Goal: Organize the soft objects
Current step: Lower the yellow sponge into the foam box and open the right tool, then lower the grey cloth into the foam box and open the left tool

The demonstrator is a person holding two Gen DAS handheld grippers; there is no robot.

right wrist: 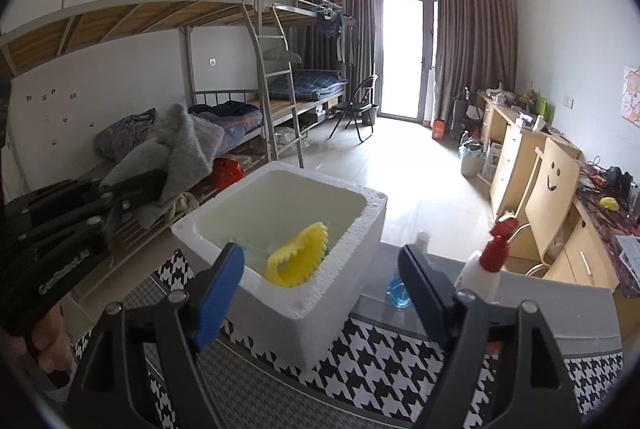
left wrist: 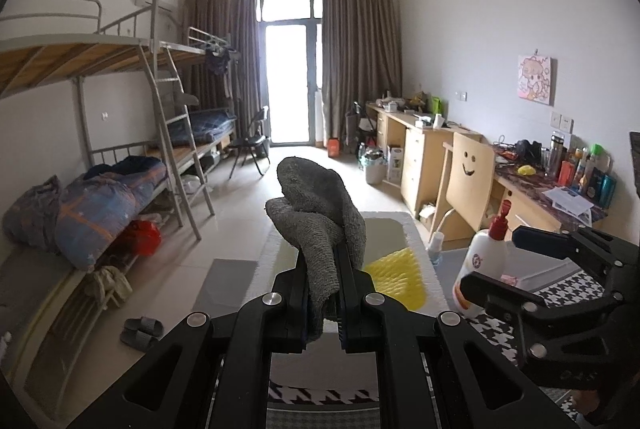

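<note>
Fingers: your left gripper (left wrist: 323, 293) clenches grey cloth (left wrist: 320, 213), long axis toward 12 o'clock; foam box (right wrist: 344, 293) lies just beyond. Right gripper (right wrist: 320, 289): released, empty.

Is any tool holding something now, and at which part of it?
The left tool pinches a grey terry cloth near its lower end; the right tool holds nothing.

- White foam box (right wrist: 280, 309) open-topped; yellow scrubber (right wrist: 298, 257) fills near right corner, rest of the inside free.
- Spray bottle (right wrist: 486, 265) and small blue-liquid bottle (right wrist: 400, 289) stand right of box, narrowing that side.
- Left gripper (right wrist: 132, 185) with grey towel (right wrist: 180, 145) hangs left of the box.
- Checked cloth (right wrist: 384, 357) in front bare.
</note>
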